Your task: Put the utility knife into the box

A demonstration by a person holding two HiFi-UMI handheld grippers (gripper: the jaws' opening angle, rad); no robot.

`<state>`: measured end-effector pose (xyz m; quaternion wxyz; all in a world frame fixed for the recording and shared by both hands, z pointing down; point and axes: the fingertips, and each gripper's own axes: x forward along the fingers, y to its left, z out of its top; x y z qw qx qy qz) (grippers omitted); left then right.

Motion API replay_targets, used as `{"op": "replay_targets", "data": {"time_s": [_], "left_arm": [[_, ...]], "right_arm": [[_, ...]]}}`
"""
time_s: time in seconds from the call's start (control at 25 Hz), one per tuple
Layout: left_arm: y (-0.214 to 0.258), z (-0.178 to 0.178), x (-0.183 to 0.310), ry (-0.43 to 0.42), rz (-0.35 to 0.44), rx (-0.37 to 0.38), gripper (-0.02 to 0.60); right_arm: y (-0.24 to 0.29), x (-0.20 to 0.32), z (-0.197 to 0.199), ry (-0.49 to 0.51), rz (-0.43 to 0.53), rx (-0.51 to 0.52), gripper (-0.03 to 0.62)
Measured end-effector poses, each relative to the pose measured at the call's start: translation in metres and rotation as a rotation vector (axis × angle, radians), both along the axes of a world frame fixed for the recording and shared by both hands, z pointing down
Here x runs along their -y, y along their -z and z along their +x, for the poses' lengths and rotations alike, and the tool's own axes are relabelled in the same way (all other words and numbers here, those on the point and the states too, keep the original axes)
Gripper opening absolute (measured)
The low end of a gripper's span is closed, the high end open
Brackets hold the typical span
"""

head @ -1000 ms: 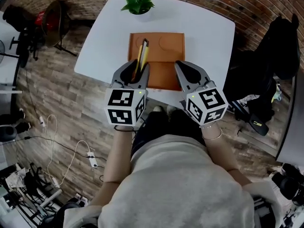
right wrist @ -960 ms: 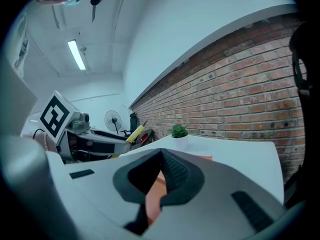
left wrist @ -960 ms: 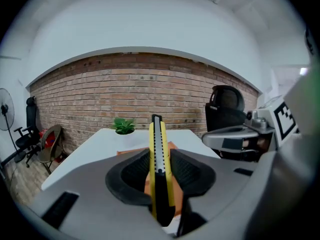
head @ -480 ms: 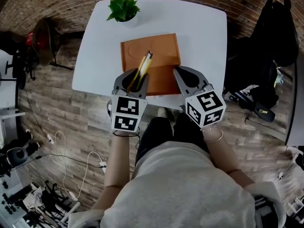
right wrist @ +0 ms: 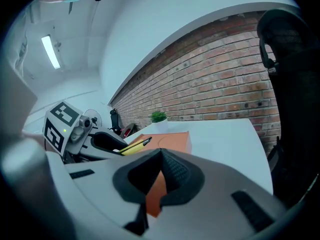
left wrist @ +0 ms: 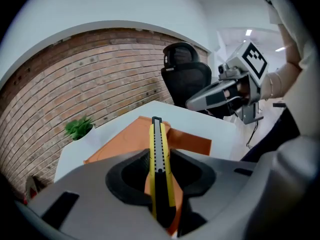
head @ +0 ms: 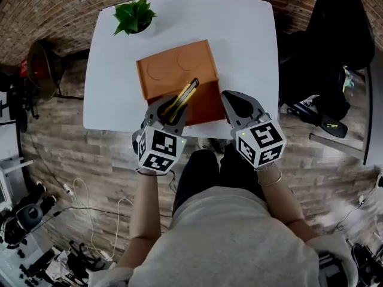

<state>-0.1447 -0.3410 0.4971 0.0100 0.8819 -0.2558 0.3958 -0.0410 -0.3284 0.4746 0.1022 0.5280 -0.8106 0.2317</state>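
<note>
One utility knife point(head: 187, 92) clamped in left tool point(head: 170, 107), above box point(head: 173, 69); right tool point(head: 233, 100) closed.

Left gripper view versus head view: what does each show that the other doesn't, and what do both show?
Only the left gripper view: the left gripper's jaws closed on the knife's sides, and a ceiling light. Only the head view: the person's torso, the wood floor and the left marker cube. Both: the knife, the orange box, the plant, the white table and the right gripper.
</note>
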Motion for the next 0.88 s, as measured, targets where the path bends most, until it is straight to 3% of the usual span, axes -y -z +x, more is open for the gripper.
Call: {"op": "replay_targets", "data": {"time_s": [0.16,0.52,0.88], "left_arm": [[-0.014,0.012,-0.005,-0.110,-0.034,0.014,0.127],[-0.052,0.016,-0.009,-0.343,-0.072,0.206,0.127],[-0.074,0.023,-0.010,-0.440,-0.144,0.271,0.127]], "right_arm": [[-0.007,-0.004,0.003,-0.017,-0.018,-0.001,-0.002],[-0.021,0.002,0.001,-0.041,-0.048,-0.010,-0.002],[-0.030,0.003,0.007,-0.074,-0.067,-0.019,-0.002]]}}
